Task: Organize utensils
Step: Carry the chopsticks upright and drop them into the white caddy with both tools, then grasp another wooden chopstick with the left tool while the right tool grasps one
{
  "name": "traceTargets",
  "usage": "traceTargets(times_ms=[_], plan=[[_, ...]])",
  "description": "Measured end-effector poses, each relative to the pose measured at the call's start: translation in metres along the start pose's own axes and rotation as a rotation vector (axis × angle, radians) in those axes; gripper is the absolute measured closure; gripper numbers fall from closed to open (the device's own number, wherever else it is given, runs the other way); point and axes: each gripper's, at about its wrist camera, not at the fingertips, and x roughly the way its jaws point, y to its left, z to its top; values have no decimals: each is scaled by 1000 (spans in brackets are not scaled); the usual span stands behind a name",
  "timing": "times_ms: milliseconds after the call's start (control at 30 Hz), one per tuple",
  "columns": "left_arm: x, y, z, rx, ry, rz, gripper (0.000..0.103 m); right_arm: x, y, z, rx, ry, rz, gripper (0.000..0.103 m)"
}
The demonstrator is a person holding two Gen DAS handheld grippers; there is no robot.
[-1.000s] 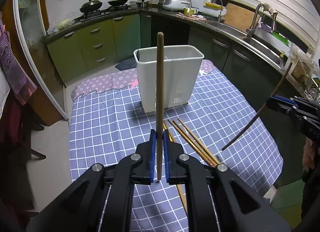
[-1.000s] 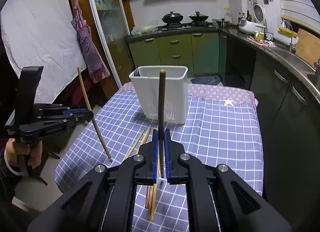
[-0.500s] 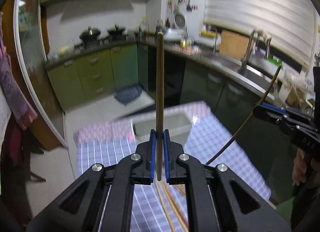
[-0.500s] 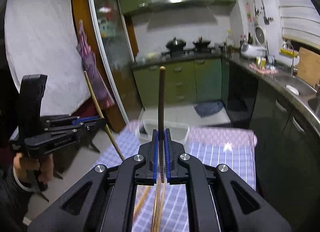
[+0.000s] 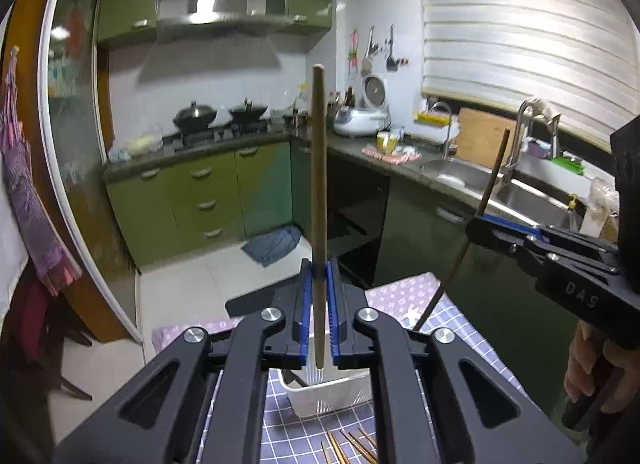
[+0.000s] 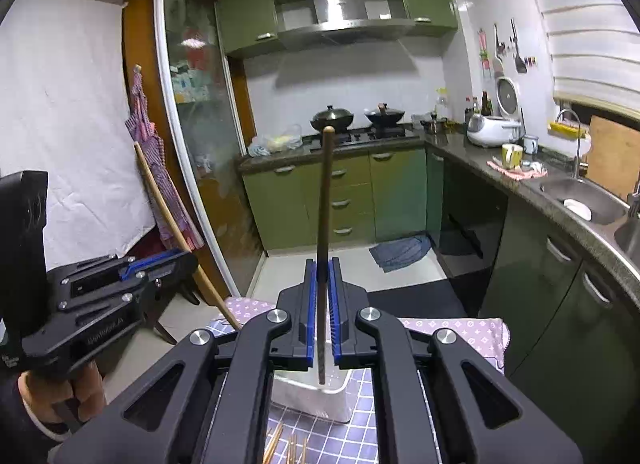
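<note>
Sink (image 5: 524, 194) bordering right gripper (image 5: 478, 224) appears only from left wrist.

Black hand-held gripper (image 5: 319, 296), blue finger pads (image 5: 306, 316), silver screws, white "DAS" lettering.

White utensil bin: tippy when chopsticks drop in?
The bin looks like thin perforated plastic, probably light. It stands taller than it is wide, so an off-centre push from a chopstick could tip or slide it on the tablecloth.
</note>
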Motion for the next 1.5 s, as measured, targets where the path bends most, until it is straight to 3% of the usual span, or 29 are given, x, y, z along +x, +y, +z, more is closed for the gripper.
traceTargets(times_ms=[233,267,300,333,500,567,700,867,1000,1033,1100,1133,1267,1500], plan=[[37,8,-30,-13,104,8,95,49,-8,-24,12,77,-6,96],[40,8,-34,-13,114,11,86,52,-9,-29,11,88,-7,96],[42,8,-38,-11,125,18,70,56,-9,-33,10,106,-4,96],[42,8,-41,-9,129,18,65,58,-9,-39,9,113,-6,96],[32,5,-45,3,141,18,64,59,-6,-49,-2,135,-8,91],[22,1,-46,11,135,21,64,53,-6,-51,-2,129,0,85],[5,-2,-49,9,158,21,64,27,-5,-49,-2,97,11,84],[5,0,-85,-14,351,14,64,-16,-2,-65,-7,108,23,78],[26,1,-138,-34,586,-16,65,-28,0,-105,-60,235,-1,76],[31,1,-147,-42,627,-26,67,-26,0,-118,-77,278,-12,76],[42,2,-169,-54,710,-34,83,-18,-2,-145,-113,380,-34,76],[49,1,-181,-57,753,-32,85,-13,-3,-157,-123,424,-39,76],[65,-3,-201,-65,825,-32,86,6,-13,-197,-119,564,-30,76],[82,-8,-215,-62,907,24,93,26,-17,-226,-95,661,4,76]])
